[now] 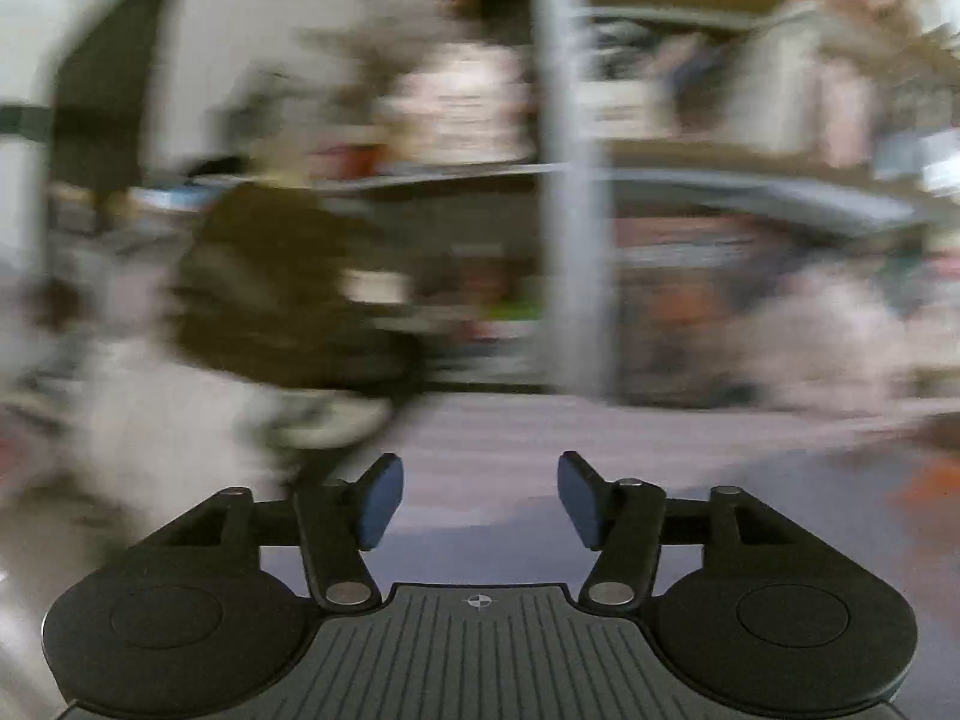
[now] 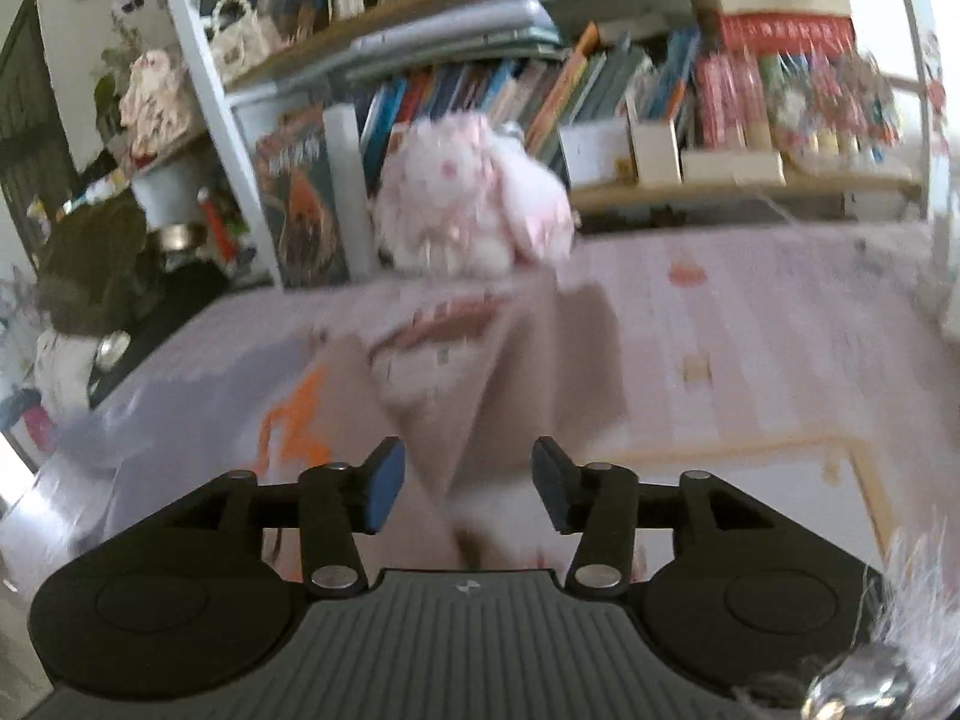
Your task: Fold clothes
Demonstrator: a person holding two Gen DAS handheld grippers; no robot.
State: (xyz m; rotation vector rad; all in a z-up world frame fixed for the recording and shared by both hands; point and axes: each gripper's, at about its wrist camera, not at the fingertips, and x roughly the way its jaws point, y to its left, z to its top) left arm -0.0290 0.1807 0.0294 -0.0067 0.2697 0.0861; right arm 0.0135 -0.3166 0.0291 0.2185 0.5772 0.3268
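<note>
Right wrist: right gripper [image 2: 462,489] jaws apart over beige garment [image 2: 510,360], plush rabbit [image 2: 474,198] behind | left wrist: left gripper [image 1: 480,498] jaws apart, empty, view blurred

Garment [image 2: 480,372]: beige-pink cloth, blurred. Lies on the bed [image 2: 750,330], roughly mid-surface, reaching from the near edge toward the far edge, where its top end lies at the foot of a plush. Partly folded: side flaps turned in, giving a tapered, roughly triangular outline, narrower toward the near edge. Brownish marking near its top end; detail unreadable. A lavender cloth [image 2: 180,396] with orange print lies flat just left of it, near the left edge.
</note>
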